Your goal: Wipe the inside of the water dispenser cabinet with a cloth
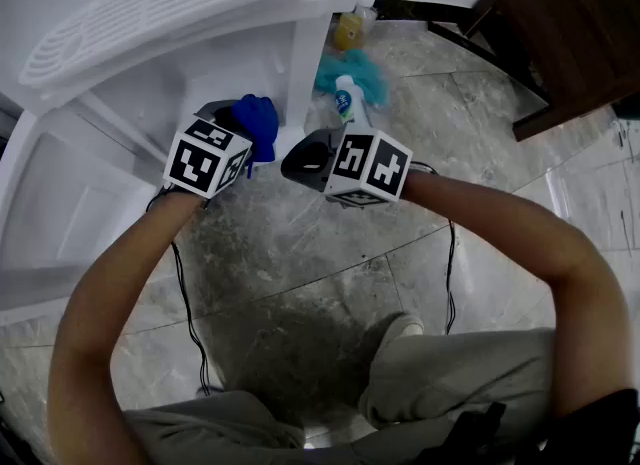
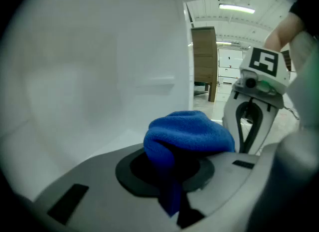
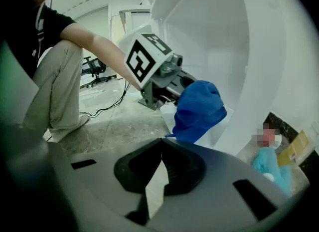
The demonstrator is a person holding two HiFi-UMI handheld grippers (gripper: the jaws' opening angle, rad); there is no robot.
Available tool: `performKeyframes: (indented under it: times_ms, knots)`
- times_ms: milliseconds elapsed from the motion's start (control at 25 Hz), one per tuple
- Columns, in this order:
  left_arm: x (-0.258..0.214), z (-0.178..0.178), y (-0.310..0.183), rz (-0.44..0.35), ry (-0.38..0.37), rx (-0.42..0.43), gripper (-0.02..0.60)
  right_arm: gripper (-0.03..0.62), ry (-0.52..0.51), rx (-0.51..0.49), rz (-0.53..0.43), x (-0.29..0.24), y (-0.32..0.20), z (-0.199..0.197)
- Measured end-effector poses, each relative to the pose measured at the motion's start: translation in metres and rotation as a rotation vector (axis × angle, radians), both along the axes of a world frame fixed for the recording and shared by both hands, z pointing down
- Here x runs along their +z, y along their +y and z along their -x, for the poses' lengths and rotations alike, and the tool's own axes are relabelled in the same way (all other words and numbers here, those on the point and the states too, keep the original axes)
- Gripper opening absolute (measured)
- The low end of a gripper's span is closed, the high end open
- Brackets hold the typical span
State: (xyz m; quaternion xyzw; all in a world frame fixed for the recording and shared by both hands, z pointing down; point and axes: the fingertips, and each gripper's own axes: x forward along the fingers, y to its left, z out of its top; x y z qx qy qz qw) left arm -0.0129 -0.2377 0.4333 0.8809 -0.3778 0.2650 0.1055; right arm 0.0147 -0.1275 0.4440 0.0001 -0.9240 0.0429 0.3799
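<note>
The blue cloth is clenched in the left gripper at the mouth of the open water dispenser cabinet (the right gripper is closed, empty), so the wiping inside is judged largely undone.

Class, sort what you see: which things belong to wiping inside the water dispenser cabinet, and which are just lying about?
In the job:
blue cloth, pinched by the left gripper
white dispenser cabinet

Lying about:
teal cloth
yellow bottle
white bottle
dark wooden furniture
cables
</note>
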Motion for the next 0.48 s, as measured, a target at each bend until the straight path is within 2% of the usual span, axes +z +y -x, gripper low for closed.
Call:
performKeyframes:
  times_ms: [280,480]
  knots:
    - [0.021,0.009,-0.061,0.017,-0.140,-0.093,0.057,-0.002,-0.037,0.037,0.036,0.010,-0.005,-0.020]
    - [0.029,0.005,-0.082,-0.005,-0.206,-0.050,0.057,-0.002,-0.047,0.058,0.063,0.015,-0.005,-0.030]
